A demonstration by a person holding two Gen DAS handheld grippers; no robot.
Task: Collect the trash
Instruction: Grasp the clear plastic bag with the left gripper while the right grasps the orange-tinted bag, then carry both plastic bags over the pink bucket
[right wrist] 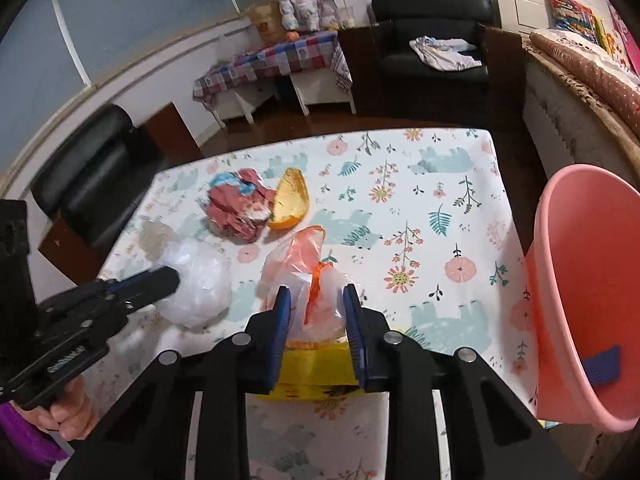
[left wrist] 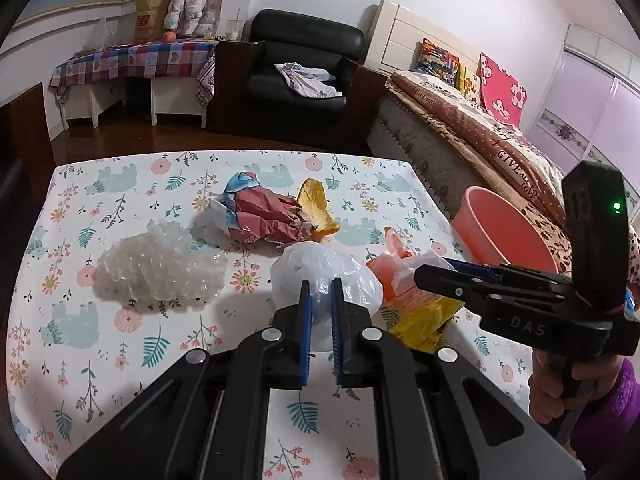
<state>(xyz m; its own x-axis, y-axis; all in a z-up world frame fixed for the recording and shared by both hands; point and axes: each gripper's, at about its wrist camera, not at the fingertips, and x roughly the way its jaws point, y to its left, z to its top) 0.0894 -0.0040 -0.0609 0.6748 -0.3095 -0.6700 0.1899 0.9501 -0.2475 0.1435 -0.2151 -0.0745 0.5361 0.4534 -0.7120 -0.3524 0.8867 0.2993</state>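
My left gripper (left wrist: 320,292) is shut on a crumpled white plastic bag (left wrist: 320,268), also in the right wrist view (right wrist: 200,284), just above the table. My right gripper (right wrist: 316,300) has its jaws around an orange and clear plastic bag (right wrist: 308,264) lying on a yellow packet (right wrist: 312,368); the jaws stand apart and it is not clear that they pinch it. On the floral tablecloth (left wrist: 120,360) lie a wad of clear bubble wrap (left wrist: 160,264), a crumpled red and blue wrapper (left wrist: 264,212) and an orange peel (left wrist: 316,204). A pink basin (right wrist: 592,300) stands at the table's right edge.
A blue flat piece (right wrist: 604,364) lies inside the basin. A bed (left wrist: 480,128) runs along the right side of the table. A black armchair (left wrist: 296,68) and a low bench with a checked cloth (left wrist: 132,60) stand behind, across the dark wood floor.
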